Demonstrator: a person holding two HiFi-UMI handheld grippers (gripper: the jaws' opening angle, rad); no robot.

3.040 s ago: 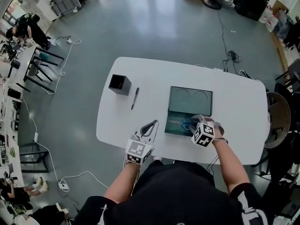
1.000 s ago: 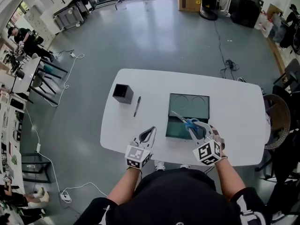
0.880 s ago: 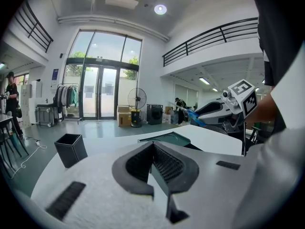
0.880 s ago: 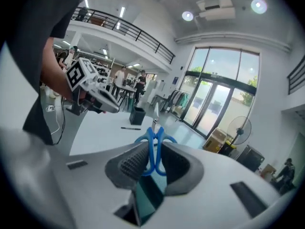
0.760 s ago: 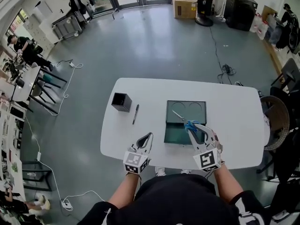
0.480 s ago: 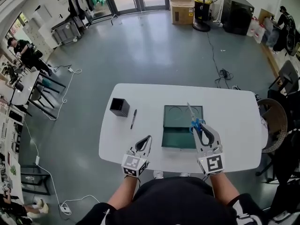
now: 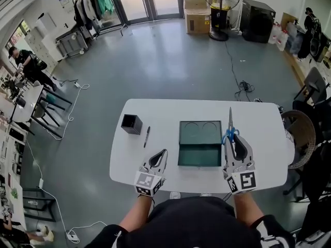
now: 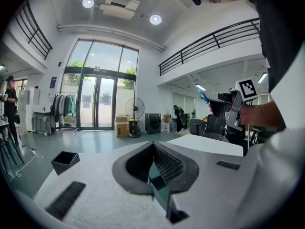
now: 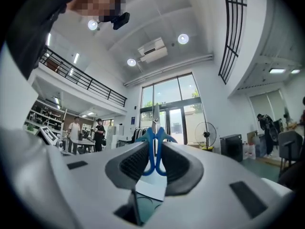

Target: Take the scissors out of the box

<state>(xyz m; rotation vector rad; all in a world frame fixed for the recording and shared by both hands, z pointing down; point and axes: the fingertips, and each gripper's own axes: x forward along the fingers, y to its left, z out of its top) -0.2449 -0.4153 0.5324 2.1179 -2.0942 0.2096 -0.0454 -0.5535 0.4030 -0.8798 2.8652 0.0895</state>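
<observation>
The scissors (image 7: 230, 132) have blue handles and hang in the air over the table's right side, blades pointing away from me. My right gripper (image 7: 232, 139) is shut on the handles; in the right gripper view the blue loops (image 9: 148, 151) sit pinched between the pads. The dark green box (image 7: 199, 155) lies open on the table just left of that gripper, with nothing in it that I can see. My left gripper (image 7: 159, 156) hovers near the front edge, left of the box, shut and holding nothing; its tips (image 8: 153, 146) meet.
A black square holder (image 7: 131, 123) and a pen (image 7: 147, 136) lie on the white table (image 7: 160, 112) at the left. A round chair (image 7: 302, 134) stands off the table's right end. People work at desks far left.
My right gripper has lifted the scissors up out of the box and swung them to the right, with the blades turning to point away. The left gripper rose slightly.
</observation>
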